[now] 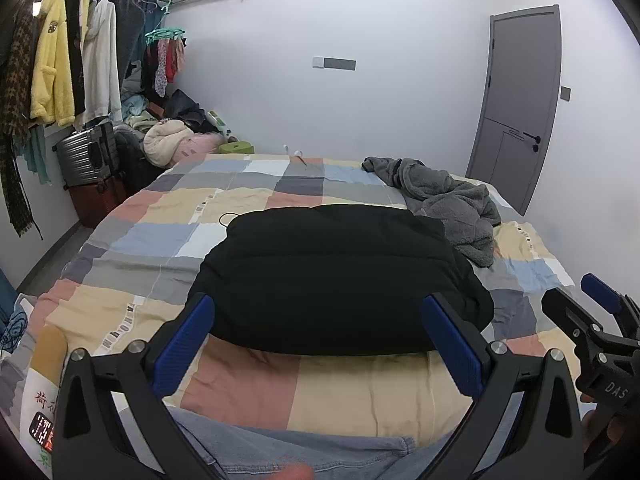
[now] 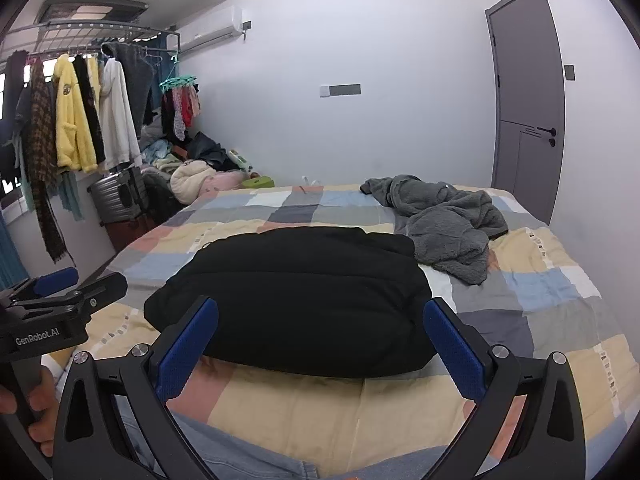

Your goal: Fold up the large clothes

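Observation:
A black padded garment lies folded into a thick rectangular bundle on the patchwork bed cover; the right wrist view shows the same black garment on the bed cover. My left gripper hovers open just before its near edge, nothing between the blue pads. My right gripper is open too, held over the near edge of the bundle. Each gripper appears at the side of the other's view. A crumpled grey fleece garment lies at the far right of the bed, touching the black bundle's far corner.
A person's denim-clad legs are at the bed's near edge. A clothes rack with hanging coats, suitcases and piled clothes fill the left side. A grey door stands at the right. A red-lit clock sits at bottom left.

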A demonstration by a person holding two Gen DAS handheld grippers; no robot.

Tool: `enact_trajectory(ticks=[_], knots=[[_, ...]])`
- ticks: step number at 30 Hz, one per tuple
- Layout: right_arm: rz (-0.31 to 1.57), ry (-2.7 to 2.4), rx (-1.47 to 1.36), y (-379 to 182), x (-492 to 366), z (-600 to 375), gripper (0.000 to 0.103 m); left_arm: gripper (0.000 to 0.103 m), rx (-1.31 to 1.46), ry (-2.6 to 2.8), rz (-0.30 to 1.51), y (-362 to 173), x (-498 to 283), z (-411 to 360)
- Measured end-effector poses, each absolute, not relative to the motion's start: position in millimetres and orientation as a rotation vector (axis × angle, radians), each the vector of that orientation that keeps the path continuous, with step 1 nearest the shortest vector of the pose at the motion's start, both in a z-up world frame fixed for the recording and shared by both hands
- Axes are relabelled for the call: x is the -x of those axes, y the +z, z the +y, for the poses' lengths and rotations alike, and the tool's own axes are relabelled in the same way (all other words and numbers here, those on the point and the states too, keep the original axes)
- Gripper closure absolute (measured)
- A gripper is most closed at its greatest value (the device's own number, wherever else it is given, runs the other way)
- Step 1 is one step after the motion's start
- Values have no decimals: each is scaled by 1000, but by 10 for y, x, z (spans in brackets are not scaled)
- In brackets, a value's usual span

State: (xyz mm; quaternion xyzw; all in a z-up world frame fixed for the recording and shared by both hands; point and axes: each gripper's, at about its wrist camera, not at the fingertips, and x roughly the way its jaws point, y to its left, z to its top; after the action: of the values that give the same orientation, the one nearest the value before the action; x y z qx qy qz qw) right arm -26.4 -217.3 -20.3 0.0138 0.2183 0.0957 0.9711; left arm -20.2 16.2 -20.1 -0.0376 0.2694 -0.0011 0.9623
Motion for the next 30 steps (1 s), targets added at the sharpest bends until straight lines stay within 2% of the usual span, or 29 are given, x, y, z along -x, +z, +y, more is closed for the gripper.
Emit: enact_trajectory(ticks=[30], knots=[[429, 185, -16, -175, 330, -2223, 0, 0, 54, 15, 544, -168, 262, 83]])
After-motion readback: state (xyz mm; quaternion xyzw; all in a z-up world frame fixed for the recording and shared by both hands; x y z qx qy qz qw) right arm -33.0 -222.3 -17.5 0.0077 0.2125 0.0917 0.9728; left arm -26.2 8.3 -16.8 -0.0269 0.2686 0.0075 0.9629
